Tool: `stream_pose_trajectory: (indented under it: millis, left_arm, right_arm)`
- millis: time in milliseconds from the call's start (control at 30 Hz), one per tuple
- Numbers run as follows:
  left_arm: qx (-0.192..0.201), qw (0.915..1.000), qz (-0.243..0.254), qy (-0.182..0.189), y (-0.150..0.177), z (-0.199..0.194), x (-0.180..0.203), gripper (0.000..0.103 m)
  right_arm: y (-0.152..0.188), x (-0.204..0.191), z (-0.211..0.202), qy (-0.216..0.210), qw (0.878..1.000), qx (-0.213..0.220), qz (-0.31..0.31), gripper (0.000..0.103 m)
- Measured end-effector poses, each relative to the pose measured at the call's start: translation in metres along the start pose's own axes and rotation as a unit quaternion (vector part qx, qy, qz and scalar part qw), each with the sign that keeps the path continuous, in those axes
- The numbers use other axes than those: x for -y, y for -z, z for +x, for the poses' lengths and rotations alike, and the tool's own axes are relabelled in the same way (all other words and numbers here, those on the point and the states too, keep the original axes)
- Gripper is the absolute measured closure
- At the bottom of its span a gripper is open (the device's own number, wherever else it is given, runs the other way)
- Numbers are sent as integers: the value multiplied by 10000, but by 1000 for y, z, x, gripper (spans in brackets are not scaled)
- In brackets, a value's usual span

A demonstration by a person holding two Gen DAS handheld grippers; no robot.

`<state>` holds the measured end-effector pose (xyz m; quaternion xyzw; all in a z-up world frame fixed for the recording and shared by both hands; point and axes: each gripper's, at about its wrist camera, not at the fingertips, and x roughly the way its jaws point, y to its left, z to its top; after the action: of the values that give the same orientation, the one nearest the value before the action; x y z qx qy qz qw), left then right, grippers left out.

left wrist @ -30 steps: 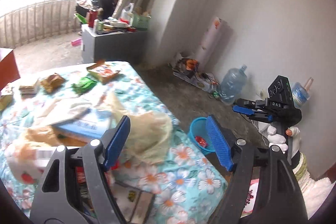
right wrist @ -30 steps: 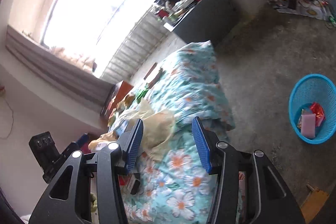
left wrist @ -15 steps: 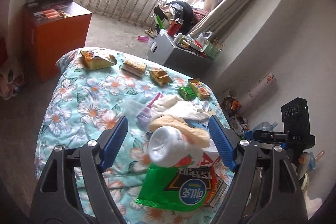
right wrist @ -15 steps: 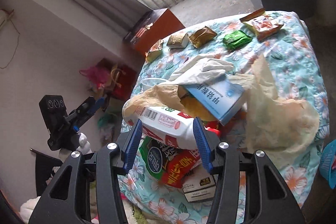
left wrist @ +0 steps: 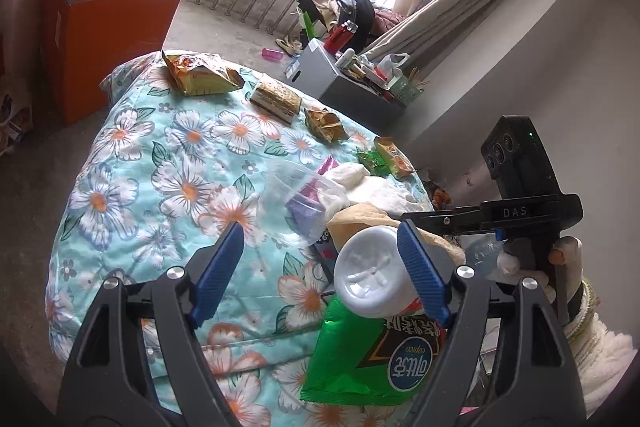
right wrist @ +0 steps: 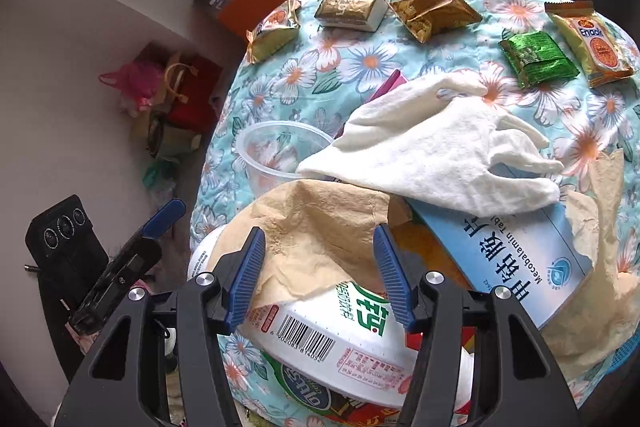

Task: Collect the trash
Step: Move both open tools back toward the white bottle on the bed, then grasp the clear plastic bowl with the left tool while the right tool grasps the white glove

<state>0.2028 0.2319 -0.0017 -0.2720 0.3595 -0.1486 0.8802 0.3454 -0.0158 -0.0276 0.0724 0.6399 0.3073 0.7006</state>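
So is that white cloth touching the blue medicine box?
Touching: the right wrist view shows the white cloth draped over the blue box, covering its upper edge.

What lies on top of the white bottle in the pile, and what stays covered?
A crumpled tan paper drapes over the white bottle, hiding its upper side. Its barcode label and base still show. A green snack bag lies beneath; the rest underneath is hidden.

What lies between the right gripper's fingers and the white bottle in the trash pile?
A crumpled tan paper drapes over the white bottle, right between the right gripper fingers. Nothing else visibly covers it there.
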Motion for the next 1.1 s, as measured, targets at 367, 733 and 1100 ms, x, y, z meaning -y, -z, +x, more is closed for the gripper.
stream_pose_trajectory:
  millis: [367,733,1100]
  left_arm:
    - [-605,9972,-395,-180,-46,66,-35,28]
    - [-778,9961,-337,-222,-44,91,-28,28]
    - [-764,9949,-413,-511,-51,99,-32,28]
  right_arm:
    - [-10,-4,25,307,9992,-221,-86,64]
    - [-9,3,-5,-22,9989,445,-147,100]
    - [-24,4,-41,-63,9963,853,-48,65]
